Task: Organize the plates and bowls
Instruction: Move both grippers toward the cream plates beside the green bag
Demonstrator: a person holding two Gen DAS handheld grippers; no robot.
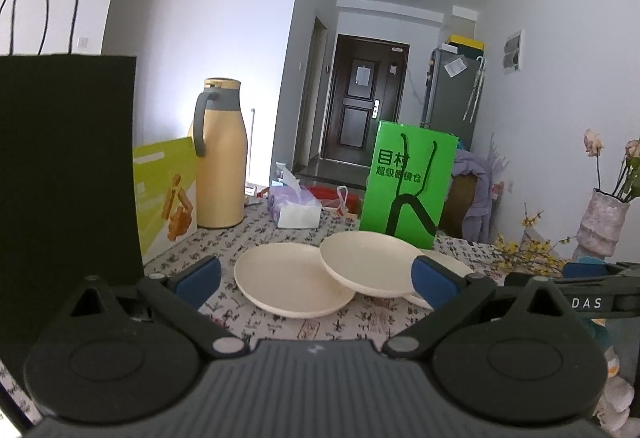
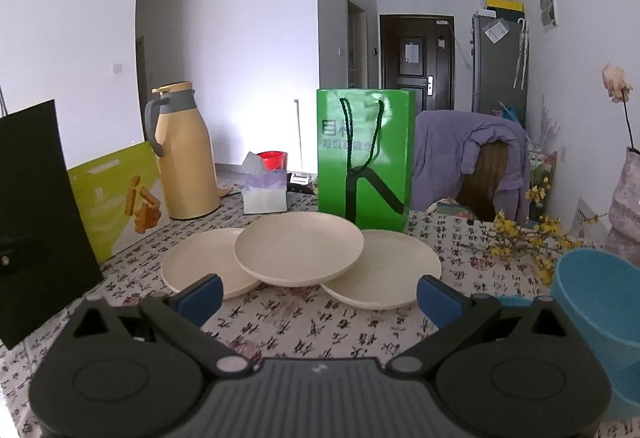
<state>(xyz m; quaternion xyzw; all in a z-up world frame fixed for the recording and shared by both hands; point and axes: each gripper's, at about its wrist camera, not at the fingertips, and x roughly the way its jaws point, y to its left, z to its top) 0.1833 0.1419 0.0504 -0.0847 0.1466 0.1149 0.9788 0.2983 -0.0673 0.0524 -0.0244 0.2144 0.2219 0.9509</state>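
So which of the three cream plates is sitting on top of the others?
The middle plate: its edges overlap the left plate and right plate, which lie flat on the table.

Even, soft daylight; a bright glow on the far wall; fisheye bending and dark vignetted corners.

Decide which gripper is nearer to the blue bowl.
Right. The blue bowl sits just beside the right gripper, close to its right finger. The left gripper is farther off, facing the plates; the bowl barely shows at that view's right edge.
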